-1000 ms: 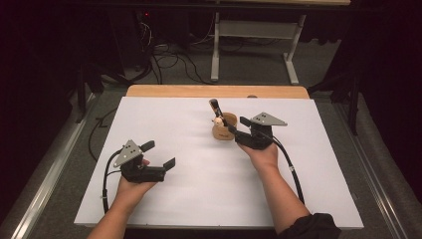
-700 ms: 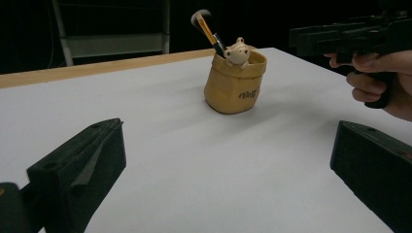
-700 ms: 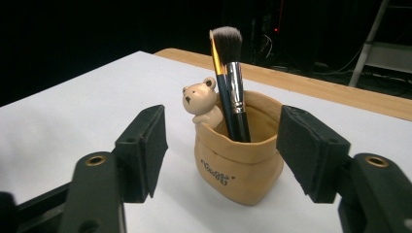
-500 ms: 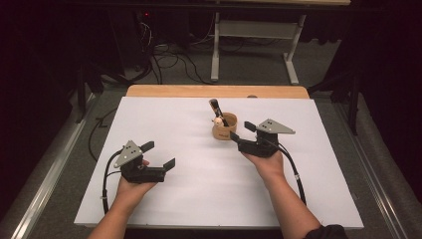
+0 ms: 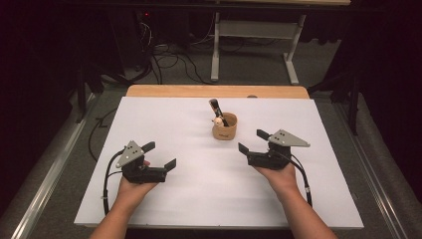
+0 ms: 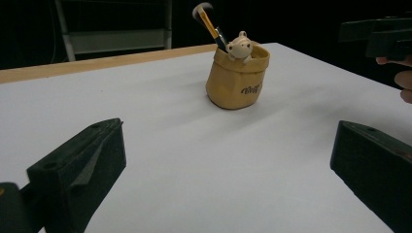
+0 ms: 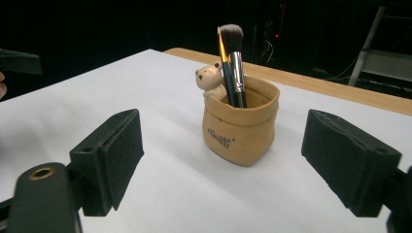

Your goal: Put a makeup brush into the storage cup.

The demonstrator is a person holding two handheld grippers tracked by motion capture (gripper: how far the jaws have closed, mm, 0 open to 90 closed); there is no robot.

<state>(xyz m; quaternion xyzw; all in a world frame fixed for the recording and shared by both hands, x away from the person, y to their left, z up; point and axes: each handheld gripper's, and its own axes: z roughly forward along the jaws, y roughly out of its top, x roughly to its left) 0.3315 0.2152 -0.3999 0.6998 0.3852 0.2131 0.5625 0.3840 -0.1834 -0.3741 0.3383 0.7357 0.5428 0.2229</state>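
Tan brush holder (image 5: 225,127) apart from, beyond right gripper (image 5: 253,141) open fingers (image 7: 112,154).

The lower part of the brush (image 7: 232,58) is hidden inside the tan pot (image 7: 240,131), so its handle end cannot be seen. The small writing on the pot is too blurred to read. In the left gripper view, the other claw (image 6: 376,36) is cut off by the right edge, as is a bit of the hand (image 6: 403,82) under it. The person's forearms (image 5: 303,214) run off the bottom of the high view.
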